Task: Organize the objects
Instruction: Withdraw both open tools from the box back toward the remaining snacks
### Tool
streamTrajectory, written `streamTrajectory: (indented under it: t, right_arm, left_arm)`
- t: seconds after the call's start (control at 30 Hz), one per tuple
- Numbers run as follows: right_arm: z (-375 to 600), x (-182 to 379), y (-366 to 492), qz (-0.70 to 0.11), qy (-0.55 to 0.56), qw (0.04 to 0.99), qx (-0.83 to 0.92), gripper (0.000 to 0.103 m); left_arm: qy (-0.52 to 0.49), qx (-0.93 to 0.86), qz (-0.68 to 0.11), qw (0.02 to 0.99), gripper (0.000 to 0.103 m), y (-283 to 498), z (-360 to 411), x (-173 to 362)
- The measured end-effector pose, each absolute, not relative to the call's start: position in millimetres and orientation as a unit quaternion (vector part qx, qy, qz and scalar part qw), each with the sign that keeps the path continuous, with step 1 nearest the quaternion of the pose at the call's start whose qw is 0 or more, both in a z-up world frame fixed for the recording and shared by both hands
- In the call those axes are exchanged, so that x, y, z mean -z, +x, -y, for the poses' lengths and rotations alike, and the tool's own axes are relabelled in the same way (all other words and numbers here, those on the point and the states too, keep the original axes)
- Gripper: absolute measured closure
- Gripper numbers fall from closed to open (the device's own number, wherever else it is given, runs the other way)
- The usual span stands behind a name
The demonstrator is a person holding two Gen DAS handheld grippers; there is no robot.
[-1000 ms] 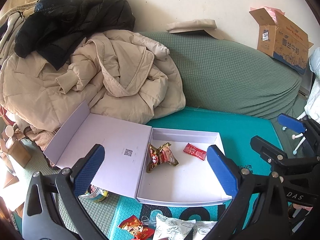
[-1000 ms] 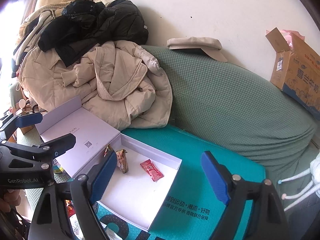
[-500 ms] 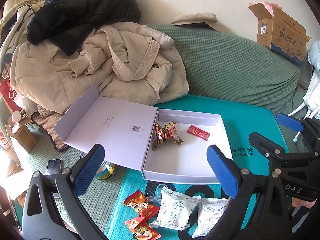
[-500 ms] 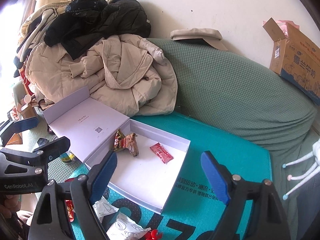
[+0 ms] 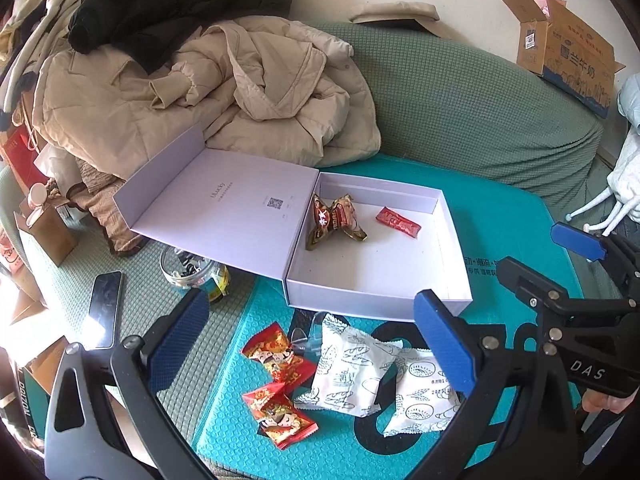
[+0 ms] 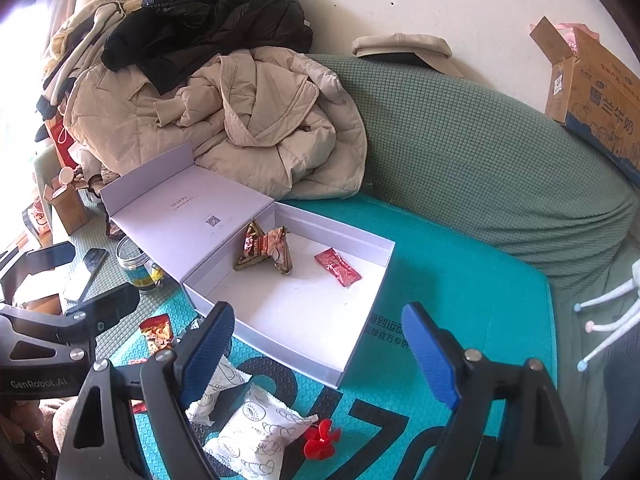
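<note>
An open white box (image 5: 452, 236) (image 6: 372, 246) lies on a teal mat, its lid folded out to the left. Inside lie a brown-red crumpled snack packet (image 5: 334, 220) (image 6: 264, 250) and a small red sachet (image 5: 398, 222) (image 6: 337, 267). In front of the box lie two red snack packets (image 5: 276, 354) (image 5: 278, 414) and two white bread packets (image 5: 348, 368) (image 5: 420, 394) (image 6: 256, 426). My left gripper (image 5: 312, 344) is open and empty above these packets. My right gripper (image 6: 318, 354) is open and empty above the box's near edge.
A pile of coats (image 5: 208, 80) covers the green sofa (image 5: 480, 112) behind the box. A phone (image 5: 105, 304) and a glass jar (image 5: 190, 274) lie left of the mat. A small red plastic fan piece (image 6: 320, 438) lies on the mat. A cardboard carton (image 5: 568, 52) sits on the sofa back.
Both grippers have pulled back and up from the box. The packets on the mat in front of the box have come into view. Both stay open and empty.
</note>
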State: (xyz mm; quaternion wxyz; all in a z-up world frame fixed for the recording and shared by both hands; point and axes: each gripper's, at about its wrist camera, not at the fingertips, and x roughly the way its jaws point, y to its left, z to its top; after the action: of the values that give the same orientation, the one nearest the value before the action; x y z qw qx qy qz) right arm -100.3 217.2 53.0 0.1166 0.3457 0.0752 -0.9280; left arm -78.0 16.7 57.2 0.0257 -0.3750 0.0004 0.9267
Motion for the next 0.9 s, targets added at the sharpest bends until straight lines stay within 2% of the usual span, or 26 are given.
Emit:
streamTrajectory:
  t: [0.9]
  right_arm:
    - [-202, 30, -60, -0.069, 0.425, 0.143, 0.891, 0.016]
  left_arm:
    - [-0.466, -0.883, 0.063, -0.009, 0.001, -29, 14, 36]
